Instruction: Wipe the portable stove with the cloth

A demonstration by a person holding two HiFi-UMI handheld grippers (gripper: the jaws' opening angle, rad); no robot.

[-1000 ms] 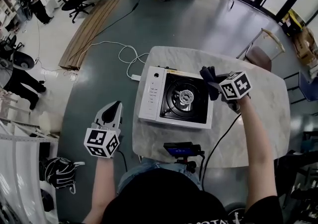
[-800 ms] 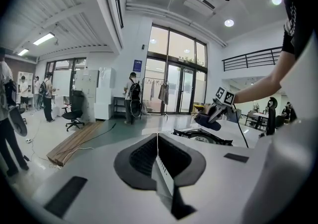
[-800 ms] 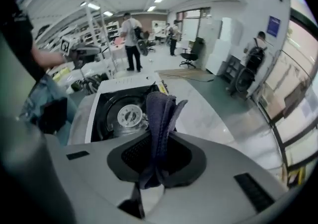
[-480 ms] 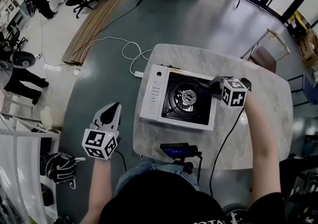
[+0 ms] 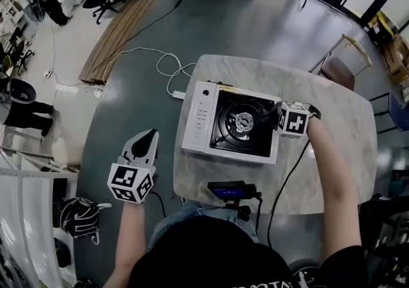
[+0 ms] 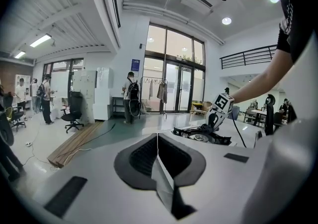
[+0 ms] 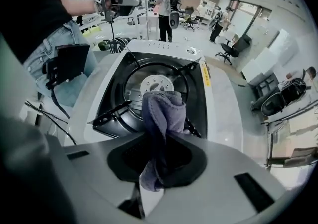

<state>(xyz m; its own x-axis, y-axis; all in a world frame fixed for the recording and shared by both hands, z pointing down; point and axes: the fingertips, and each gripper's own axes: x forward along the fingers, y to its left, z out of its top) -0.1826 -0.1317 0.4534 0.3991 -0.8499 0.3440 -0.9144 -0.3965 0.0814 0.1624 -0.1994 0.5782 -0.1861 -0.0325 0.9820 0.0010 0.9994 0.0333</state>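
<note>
The portable stove [image 5: 199,121] is white with a black burner top and sits on the marble table [image 5: 332,152]. My right gripper [image 5: 275,117] is over the stove's right side, shut on a dark grey-purple cloth [image 5: 266,116]. In the right gripper view the cloth [image 7: 162,110] bulges out between the jaws just above the black pan support [image 7: 117,111], with the round burner [image 7: 153,84] behind it. My left gripper [image 5: 150,136] hangs off the table's left side above the floor. Its jaws are closed with nothing between them, as the left gripper view [image 6: 158,137] shows.
A black device on a clamp [image 5: 231,190] sits at the table's near edge, with a black cable [image 5: 284,184] running past it. A white cord [image 5: 167,66] trails on the floor. A chair [image 5: 339,66] stands at the far right. People stand in the background.
My right gripper with the cloth has come down and left, from beside the stove's far right corner to over its right side. The left gripper has hardly moved.
</note>
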